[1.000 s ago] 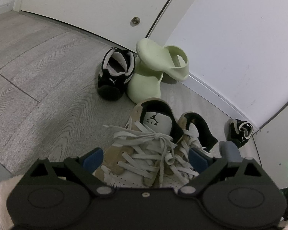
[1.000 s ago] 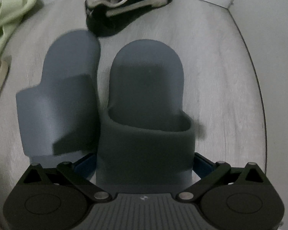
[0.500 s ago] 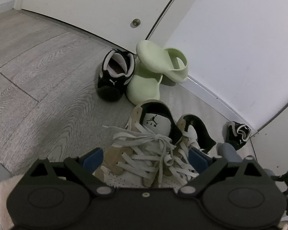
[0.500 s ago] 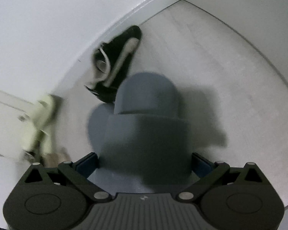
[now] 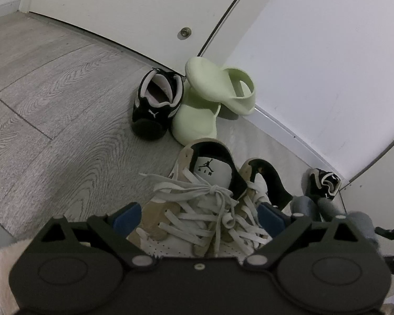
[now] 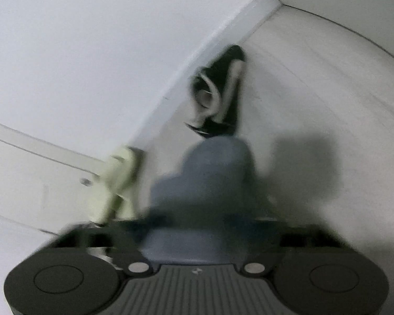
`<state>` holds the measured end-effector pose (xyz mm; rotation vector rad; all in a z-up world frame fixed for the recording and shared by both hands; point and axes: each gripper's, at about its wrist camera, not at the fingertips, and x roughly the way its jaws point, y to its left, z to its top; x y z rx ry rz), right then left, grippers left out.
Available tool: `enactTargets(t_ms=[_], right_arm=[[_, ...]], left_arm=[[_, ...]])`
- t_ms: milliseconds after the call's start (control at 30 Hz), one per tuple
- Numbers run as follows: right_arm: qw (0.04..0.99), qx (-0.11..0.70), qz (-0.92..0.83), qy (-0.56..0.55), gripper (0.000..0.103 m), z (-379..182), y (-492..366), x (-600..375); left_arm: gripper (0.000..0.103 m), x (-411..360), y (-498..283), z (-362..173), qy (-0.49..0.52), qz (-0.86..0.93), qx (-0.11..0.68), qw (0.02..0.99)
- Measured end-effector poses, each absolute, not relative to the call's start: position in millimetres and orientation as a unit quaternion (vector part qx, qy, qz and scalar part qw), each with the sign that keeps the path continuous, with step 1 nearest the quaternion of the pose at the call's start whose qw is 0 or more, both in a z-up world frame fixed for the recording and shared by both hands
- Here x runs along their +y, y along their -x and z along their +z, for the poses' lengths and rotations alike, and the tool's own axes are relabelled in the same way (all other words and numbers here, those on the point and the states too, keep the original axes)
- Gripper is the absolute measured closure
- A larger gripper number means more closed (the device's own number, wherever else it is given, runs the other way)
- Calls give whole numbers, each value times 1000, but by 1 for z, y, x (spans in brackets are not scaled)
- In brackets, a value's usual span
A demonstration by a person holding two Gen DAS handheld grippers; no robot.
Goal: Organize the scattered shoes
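Right gripper (image 6: 197,225): clamped on grey slide (image 6: 210,183), raised above floor, just short of black sneaker (image 6: 218,99) at baseboard. View blurred; slow down, set sole flat. Left gripper (image 5: 198,216): spread wide around tan laced sneaker (image 5: 197,199), no grip visible.

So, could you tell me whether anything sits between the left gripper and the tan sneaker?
Nothing visible does. The left gripper already straddles the tan sneaker, one blue pad on each side of its laces. Its mate lies right beside it.
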<state>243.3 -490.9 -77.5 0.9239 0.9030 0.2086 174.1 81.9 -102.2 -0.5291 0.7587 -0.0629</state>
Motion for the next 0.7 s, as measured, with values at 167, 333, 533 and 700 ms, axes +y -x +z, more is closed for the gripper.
enactTargets(t_ms=[167, 333, 533, 700], right_arm=[[834, 435, 93, -326, 60, -65, -257, -457], [820, 453, 78, -341, 35, -81, -262, -451], [798, 429, 74, -416, 15, -101, -266, -458], [834, 434, 93, -329, 15, -87, -276, -417]], left_arm=[[6, 82, -172, -101, 255, -31, 363, 896], [6, 84, -171, -101, 262, -33, 360, 895], [6, 84, -171, -101, 262, -35, 359, 895], [6, 85, -171, -101, 263, -35, 359, 895]])
